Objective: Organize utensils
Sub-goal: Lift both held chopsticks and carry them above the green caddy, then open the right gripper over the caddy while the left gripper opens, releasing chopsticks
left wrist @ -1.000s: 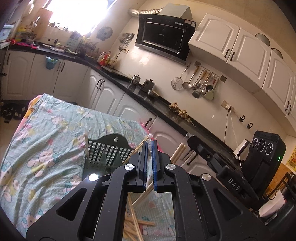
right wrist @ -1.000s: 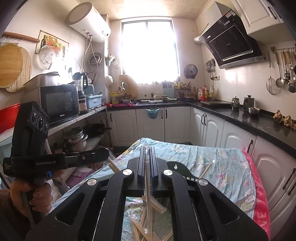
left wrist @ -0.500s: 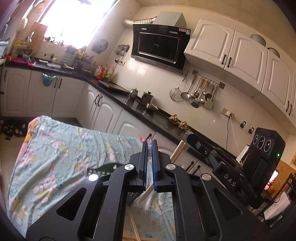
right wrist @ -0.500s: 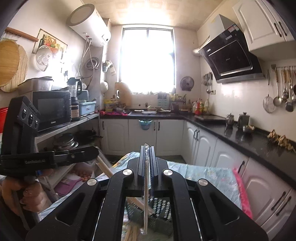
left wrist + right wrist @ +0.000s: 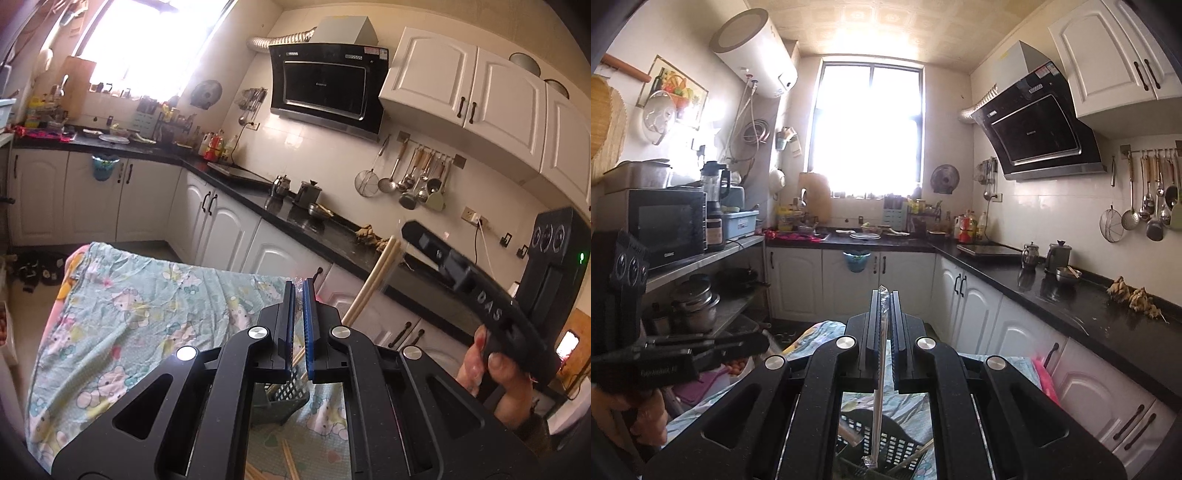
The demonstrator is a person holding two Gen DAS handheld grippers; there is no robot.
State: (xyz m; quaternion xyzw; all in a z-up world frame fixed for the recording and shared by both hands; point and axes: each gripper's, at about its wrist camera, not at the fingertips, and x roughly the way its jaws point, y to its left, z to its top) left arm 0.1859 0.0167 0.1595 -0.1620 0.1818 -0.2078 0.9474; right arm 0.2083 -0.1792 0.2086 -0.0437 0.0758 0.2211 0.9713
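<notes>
Right gripper (image 5: 884, 306) clamped on wrapped chopsticks (image 5: 879, 387) hanging over dark slotted basket (image 5: 886, 443) on clothed surface (image 5: 129, 314), left gripper (image 5: 299, 306) closed empty; next lower and release them in.

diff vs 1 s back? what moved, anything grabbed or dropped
Both grippers rose: the table cloth and green basket sank lower in both views. The right gripper lifted its plastic-wrapped chopsticks off the scattered ones, so the lower end now hangs over the basket. Nothing grabbed or dropped. The left gripper stayed shut, a chopstick crossing its fingers; the right stayed clamped.
</notes>
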